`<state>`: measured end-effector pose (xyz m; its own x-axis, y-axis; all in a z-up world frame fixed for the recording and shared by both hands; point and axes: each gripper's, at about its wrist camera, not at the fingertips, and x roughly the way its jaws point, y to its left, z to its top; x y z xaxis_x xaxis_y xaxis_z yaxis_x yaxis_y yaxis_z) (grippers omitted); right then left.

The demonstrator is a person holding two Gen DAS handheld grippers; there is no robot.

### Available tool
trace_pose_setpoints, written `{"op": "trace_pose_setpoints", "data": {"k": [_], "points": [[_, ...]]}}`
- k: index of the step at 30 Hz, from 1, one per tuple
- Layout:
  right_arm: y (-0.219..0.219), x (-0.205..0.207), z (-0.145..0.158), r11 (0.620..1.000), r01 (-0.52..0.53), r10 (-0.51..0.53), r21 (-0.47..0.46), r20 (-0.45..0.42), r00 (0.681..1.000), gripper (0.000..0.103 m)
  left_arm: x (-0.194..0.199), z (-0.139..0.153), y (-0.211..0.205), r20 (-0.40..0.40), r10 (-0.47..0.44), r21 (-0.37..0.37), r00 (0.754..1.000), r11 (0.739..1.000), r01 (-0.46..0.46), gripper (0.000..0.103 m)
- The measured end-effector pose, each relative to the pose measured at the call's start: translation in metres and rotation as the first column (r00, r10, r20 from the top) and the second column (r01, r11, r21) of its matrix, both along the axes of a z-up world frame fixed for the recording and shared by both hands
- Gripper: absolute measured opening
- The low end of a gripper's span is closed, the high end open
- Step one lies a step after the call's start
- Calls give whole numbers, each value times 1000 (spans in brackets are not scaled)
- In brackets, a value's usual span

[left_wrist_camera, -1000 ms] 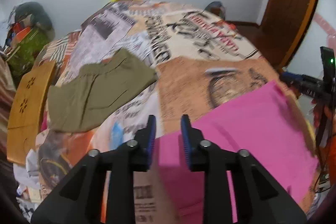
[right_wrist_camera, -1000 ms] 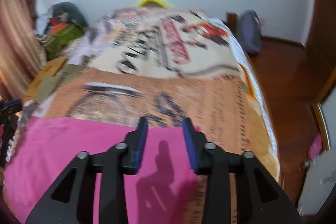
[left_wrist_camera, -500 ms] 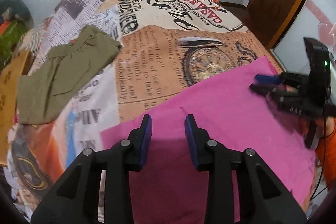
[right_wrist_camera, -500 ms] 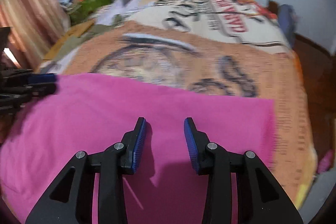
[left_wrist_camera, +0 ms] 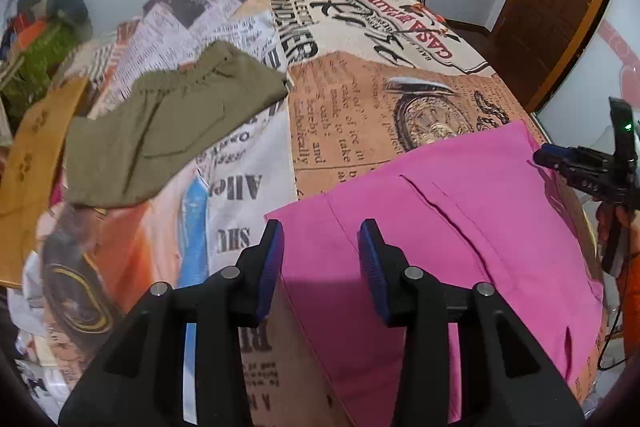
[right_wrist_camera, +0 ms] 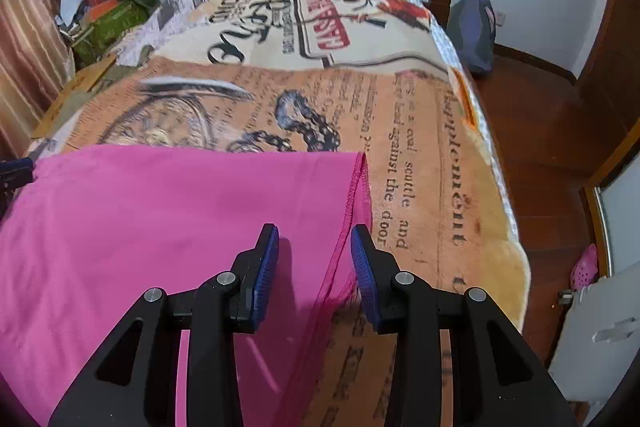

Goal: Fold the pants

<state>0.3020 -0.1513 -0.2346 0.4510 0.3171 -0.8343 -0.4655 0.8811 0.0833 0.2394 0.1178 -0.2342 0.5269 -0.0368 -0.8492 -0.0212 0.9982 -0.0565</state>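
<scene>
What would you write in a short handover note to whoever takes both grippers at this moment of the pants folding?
Left gripper: jaws opening, nothing pinched, over the left edge of the pink pants.
Right gripper: open, straddling the pants' right hemmed edge, not gripping.
Pink pants lie flat across the near part of the printed blanket. Olive shorts already lie folded at the far left.
Done: both grippers placed at opposite edges.
Left: pinch both edges, fold the pink pants over, smooth them.

Between the left hand-held gripper (left_wrist_camera: 320,259) fingers (matt black plastic, ribbed blue pads) smooth matt pink cloth pants (left_wrist_camera: 460,227) are seen; beyond, a printed, slightly fuzzy bed blanket (left_wrist_camera: 340,115).
</scene>
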Motion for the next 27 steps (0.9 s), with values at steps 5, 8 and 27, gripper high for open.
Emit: {"op": "trace_pose_setpoints", "data": {"k": [5,8,27], "points": [[-2,-26,41,999,-11,8,45,77,997,34,-17,34,-7,72,5,11,997,1000,-6,41],[-1,-42,65,997,-23,14,72,122,992,34,-32,55,-12,114,10,29,993,1000,-13,41],[28,-163,113,974,-167,122,156,260,958,47,-147,85,-43,154,15,-77,988,997,-3,66]]}}
